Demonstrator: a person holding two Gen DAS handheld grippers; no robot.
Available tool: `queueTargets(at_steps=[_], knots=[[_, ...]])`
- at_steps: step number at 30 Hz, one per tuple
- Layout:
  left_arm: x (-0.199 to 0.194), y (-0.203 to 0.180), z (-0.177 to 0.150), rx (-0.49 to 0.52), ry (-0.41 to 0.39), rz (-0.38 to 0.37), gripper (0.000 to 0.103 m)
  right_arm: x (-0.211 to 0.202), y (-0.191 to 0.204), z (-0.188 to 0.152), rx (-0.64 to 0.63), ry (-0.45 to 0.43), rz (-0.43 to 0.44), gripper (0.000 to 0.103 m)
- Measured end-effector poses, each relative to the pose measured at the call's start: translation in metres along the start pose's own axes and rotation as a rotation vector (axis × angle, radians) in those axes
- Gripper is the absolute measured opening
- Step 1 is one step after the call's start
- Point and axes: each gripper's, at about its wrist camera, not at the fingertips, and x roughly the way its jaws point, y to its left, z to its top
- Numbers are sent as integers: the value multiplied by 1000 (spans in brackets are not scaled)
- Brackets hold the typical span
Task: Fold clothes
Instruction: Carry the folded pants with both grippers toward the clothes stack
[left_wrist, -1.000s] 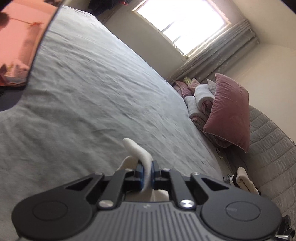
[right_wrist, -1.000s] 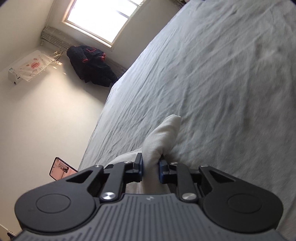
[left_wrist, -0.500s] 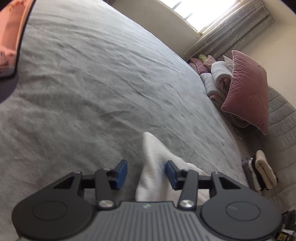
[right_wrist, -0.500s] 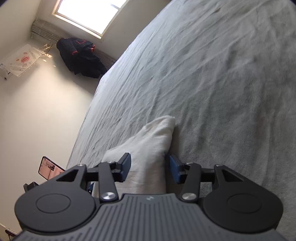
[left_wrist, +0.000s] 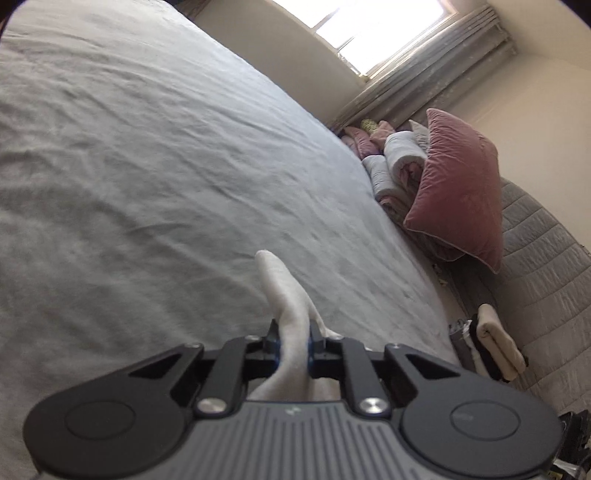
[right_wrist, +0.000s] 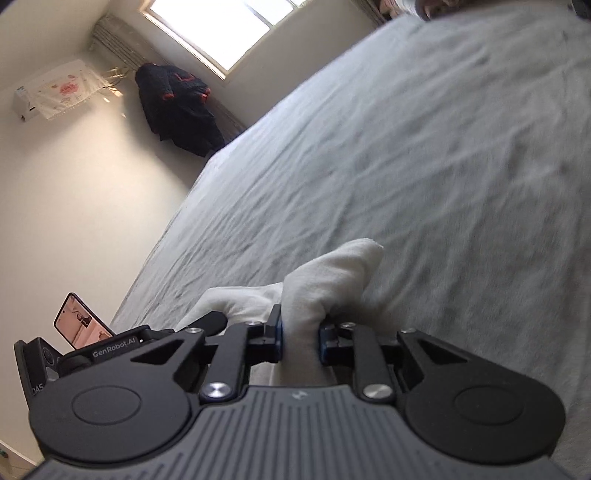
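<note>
A white garment (left_wrist: 280, 284) lies on the grey bedsheet (left_wrist: 147, 166). My left gripper (left_wrist: 293, 345) has its jaws closing on a raised corner of it, the blue pads pressing the cloth from both sides. In the right wrist view another bunched corner of the white garment (right_wrist: 332, 269) stands up from the grey bedsheet (right_wrist: 443, 166). The jaws of my right gripper (right_wrist: 301, 339) are closing on it, with the pads against the fabric. The rest of the garment is hidden under the gripper bodies.
A pink pillow (left_wrist: 458, 199) and rolled bedding (left_wrist: 395, 162) lie at the bed's far right. Folded clothes (left_wrist: 491, 343) are stacked beside the bed. A lit phone (right_wrist: 81, 321) stands at the left, and a dark jacket (right_wrist: 177, 107) hangs under the window.
A second ago both grippers pinched the white cloth. Half a second ago both stood open around it. Now both are closed on it again, and the left view has shifted.
</note>
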Motion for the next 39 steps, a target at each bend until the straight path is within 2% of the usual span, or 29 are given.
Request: queueTargets(at_steps=[5, 13, 23, 29, 33, 39], knots=[[12, -42, 7, 47, -18, -54, 11, -25, 7, 24, -68, -100, -29, 21], [59, -151, 19, 146, -18, -163, 11, -79, -2, 91, -139, -262, -88, 21], [154, -313, 7, 281, 28, -327, 11, -154, -66, 179, -175, -461, -201, 21], [212, -411, -8, 379, 55, -414, 11, -192, -122, 230, -166, -572, -278, 21], [253, -459, -13, 422, 78, -461, 11, -214, -158, 260, -135, -625, -310, 21], [308, -507, -18, 474, 101, -498, 11, -229, -195, 299, -144, -682, -351, 21]])
